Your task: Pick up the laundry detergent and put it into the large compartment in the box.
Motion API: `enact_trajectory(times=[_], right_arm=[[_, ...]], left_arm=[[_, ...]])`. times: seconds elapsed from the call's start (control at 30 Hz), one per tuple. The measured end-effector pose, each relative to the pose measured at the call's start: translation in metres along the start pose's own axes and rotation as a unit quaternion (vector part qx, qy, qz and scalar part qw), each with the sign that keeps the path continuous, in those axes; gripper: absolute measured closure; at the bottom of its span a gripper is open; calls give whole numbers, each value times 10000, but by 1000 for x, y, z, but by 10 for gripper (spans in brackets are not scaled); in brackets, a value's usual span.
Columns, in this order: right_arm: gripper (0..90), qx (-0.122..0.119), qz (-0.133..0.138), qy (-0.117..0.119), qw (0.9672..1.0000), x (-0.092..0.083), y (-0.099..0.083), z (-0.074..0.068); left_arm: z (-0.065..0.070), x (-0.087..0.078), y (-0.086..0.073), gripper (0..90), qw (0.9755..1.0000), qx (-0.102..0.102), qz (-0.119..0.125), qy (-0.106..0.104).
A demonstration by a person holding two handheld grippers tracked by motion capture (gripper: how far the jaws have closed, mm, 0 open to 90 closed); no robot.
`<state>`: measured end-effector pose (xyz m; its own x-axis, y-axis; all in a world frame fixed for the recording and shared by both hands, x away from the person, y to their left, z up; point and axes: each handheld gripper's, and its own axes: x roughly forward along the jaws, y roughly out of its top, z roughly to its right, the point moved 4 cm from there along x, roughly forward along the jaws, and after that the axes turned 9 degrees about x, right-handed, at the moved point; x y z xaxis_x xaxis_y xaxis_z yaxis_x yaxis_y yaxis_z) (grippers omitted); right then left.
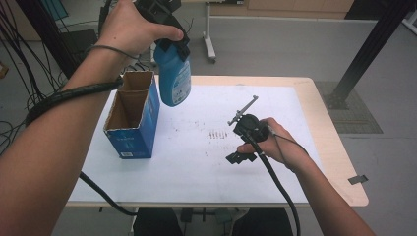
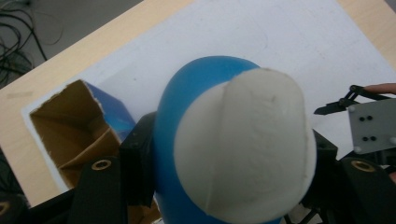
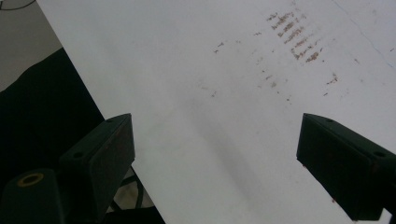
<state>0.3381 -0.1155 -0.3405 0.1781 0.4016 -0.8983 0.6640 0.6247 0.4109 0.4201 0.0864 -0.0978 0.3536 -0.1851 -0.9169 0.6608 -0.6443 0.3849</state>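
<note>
**Blue bottle held above the box**

Cardboard first, far left on the table (image 1: 295, 88): the box (image 1: 132, 117) stands upright with its top torn open, brown inside, a divider splitting it into two compartments, blue print on the outside. It sits on the white sheet (image 1: 206, 162) that covers most of the tabletop.

Just right of the box and above it, the left gripper (image 1: 173, 45) has the blue bottle (image 1: 174, 78) clamped near its top, black jaws pressed to both sides. The bottle hangs clear of the box and the sheet, white cap up, label to the front. From the left gripper view you look straight down on that cap (image 2: 245, 144), with the box's open top off to the left below.

Mid-sheet there's a patch of brown smudges (image 1: 216, 134).

Right again, the right gripper (image 1: 239, 156) rests low on the sheet in the person's hand, jaws spread wide, nothing between them; in the right gripper view only bare, smudged sheet lies between the pads.
</note>
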Motion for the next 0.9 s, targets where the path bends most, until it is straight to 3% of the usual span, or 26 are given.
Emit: enact_trajectory(times=[0.4,0.9], right_arm=[[109,-14,3,13,10000,0,-1,0],[109,-2,1,30,10000,1,0,-1]], left_arm=[[-33,-5,-21,378,9985,-494,-86,206],[-68,-11,-43,377,9933,-1081,-55,413]])
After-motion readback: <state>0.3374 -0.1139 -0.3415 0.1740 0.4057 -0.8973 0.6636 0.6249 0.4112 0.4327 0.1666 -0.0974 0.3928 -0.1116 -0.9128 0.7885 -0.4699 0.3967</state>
